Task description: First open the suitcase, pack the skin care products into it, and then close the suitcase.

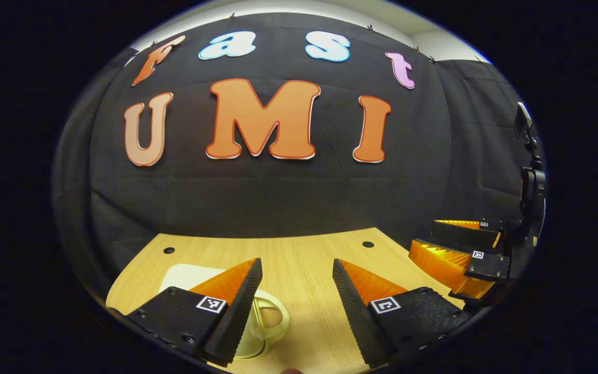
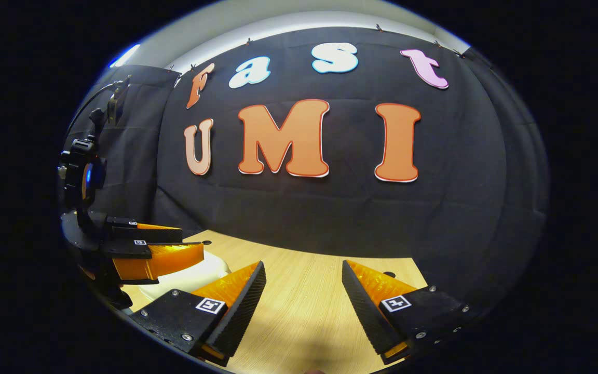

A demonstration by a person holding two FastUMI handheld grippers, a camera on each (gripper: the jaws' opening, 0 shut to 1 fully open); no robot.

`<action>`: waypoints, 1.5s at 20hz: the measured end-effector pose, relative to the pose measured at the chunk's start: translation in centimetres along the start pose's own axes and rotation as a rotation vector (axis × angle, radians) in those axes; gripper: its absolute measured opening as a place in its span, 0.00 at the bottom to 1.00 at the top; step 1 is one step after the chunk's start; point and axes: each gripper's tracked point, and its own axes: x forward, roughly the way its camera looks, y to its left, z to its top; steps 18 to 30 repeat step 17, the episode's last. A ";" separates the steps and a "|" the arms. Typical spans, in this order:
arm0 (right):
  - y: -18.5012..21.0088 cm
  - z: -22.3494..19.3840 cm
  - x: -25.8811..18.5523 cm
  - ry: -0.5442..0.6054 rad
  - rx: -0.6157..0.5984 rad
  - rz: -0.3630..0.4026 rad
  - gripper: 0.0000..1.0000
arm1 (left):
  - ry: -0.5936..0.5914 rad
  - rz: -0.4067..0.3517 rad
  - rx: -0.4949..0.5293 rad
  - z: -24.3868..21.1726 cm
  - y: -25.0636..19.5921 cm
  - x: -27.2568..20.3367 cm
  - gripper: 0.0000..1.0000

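Hovering above the wooden surface [image 1: 299, 259], both tools hang in a ready pose with nothing between their fingers. The left tool [image 1: 297, 291] stands wide open, its fingers well apart and aimed at the black booth wall, and just beneath its left finger sits a pale, cream-coloured thing with a looped handle [image 1: 268, 319] — by my reckoning the small suitcase [image 1: 187, 274], lying flat and seemingly shut, though too little of it is visible to be sure of lid or latch. That handle sits close under the tool, which reads as a line-up for the opening move. The right tool [image 2: 303, 293] is wide open too, poised over bare wood and holding nothing; it sits just off to the right side, near its partner, and its view catches the left tool above the pale case [image 2: 211, 270]. Held level and parted like this, the pair look staged to work the case together, one to steady and one to lift. The skin care products I cannot place. Judging from this, the task is at its very start: the suitcase has not yet been opened.
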 end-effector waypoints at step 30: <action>0.8 3.7 -1.4 -0.144 -0.043 0.015 0.93 | -0.304 0.209 0.124 6.9 1.9 -4.9 0.96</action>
